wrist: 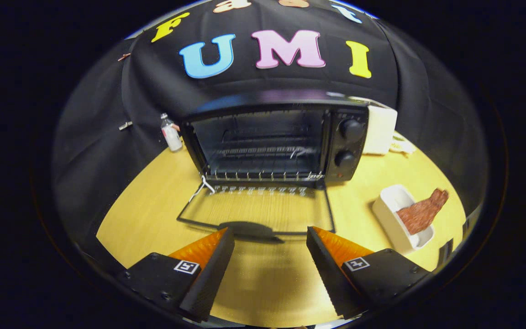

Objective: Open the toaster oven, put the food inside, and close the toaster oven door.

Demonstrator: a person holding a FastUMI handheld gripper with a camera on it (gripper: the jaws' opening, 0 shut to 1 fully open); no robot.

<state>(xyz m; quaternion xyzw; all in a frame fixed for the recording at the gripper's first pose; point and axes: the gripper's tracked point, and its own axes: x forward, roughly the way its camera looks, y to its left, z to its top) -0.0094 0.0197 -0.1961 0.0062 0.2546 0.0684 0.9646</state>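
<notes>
Black toaster oven [276,141] straight beyond my fingers, glass door [258,208] folded flat onto the wooden table [153,201], wire rack [263,153] bare inside; ahead to my right, white tray [393,219] holding a reddish-brown food slab [423,212]; my gripper [270,233] spread wide, grasping nothing.

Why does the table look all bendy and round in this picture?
In the gripper view, the fisheye lens curves the yellow table and bulges the toaster oven; the open glass door shows the wood through it and mirrors the rack's teeth; the open tool casts a soft shadow on the table just ahead of its fingers.
</notes>
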